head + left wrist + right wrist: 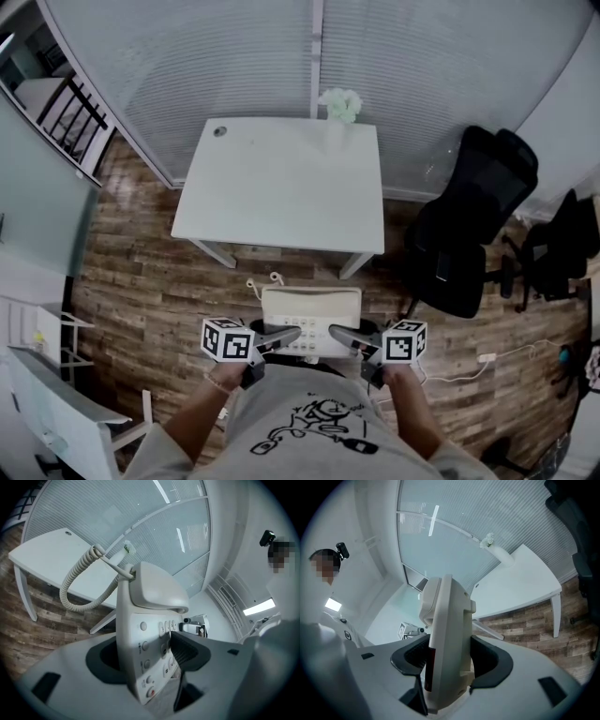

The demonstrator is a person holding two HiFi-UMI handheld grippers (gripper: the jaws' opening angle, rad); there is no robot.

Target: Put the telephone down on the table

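Note:
A cream desk telephone (311, 314) with its handset on top hangs in the air over the wooden floor, in front of the white table (281, 187). My left gripper (284, 337) is shut on its left edge and my right gripper (341, 335) on its right edge. In the left gripper view the keypad face of the telephone (150, 630) sits between the dark pads of that gripper (150, 663), and the coiled cord (77, 581) loops toward the table (51, 555). The right gripper view shows the telephone (447, 630) edge-on, clamped by that gripper (450, 660).
A small vase of pale flowers (340, 105) stands at the table's far edge. A black office chair (473, 220) is to the right of the table, and a white cable (487, 361) runs on the floor. White furniture (47, 394) stands at the lower left.

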